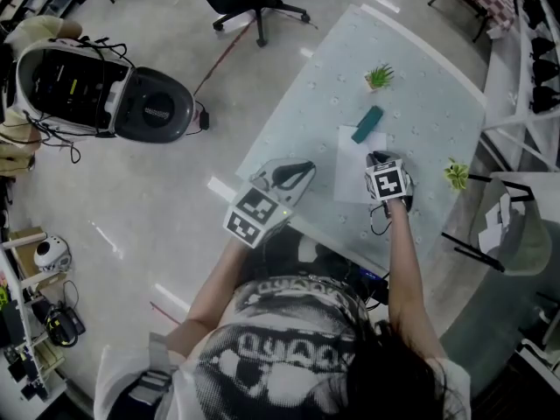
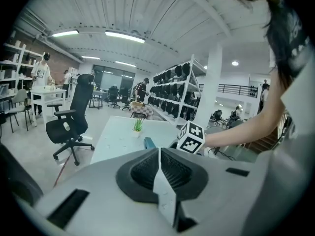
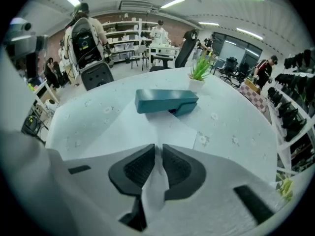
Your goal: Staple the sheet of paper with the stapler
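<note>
Stapler [image 3: 166, 101] lies crosswise ahead of my right tool [image 3: 158, 150], on the far edge of the sheet of paper [image 3: 140, 128] flat on the desk [image 3: 236, 124]; that nearer tool's jaws stand slightly apart, empty, while my left tool [image 2: 159, 152] is closed, empty.

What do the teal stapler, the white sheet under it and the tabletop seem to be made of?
Stapler: probably moulded plastic, matte teal, smooth rounded shell. Sheet: thin white paper, lying flat with crisp edges. Tabletop: pale greenish, smooth, speckled; perhaps frosted glass or laminate.
</note>
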Demonstrator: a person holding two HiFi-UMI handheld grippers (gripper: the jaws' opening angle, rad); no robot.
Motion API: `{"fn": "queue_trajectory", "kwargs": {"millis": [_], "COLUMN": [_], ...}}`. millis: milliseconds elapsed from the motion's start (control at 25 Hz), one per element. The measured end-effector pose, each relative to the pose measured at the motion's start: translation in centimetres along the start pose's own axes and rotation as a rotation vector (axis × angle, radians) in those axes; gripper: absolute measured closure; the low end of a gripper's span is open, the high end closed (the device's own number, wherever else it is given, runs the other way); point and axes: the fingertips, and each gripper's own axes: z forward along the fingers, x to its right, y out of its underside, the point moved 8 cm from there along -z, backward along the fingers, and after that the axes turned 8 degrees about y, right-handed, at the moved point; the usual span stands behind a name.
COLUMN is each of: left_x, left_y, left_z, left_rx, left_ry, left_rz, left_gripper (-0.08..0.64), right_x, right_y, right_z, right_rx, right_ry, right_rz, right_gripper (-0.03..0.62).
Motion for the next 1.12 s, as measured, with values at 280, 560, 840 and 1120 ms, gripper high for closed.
{"fn": "queue_trajectory", "kwargs": {"millis": [280,560,840,1120], "left_x": [-0.1,0.1,0.7,-0.6], "left_y": [0.2,0.1,0.4,0.6], "left_z": [0.4,0.2,0.4,-0.4], "left_rx": [-0.005,0.001,0.004,0.01], "left_ry": [-0.001,0.004,0.019,0.008], "left_rz": [-0.003,-0.001,-0.002,-0.031], "left_gripper": [0.548,0.548,0.548,0.548], "right_x": [1.2,2.1,1.5,1.7], "right_y": [0.2,-3.9,-7.7,-9.1], "right_z": [-0.2,-3.7,-1.6,0.2], "right_rx": [0.013,0.174,0.142,-0.055], "right_ry": [-0.014,-0.055,-0.14,-0.246], "right_rz": [0.088,0.154,0.127,0.049], "right_gripper": [0.523,0.511,0.592,0.589]}}
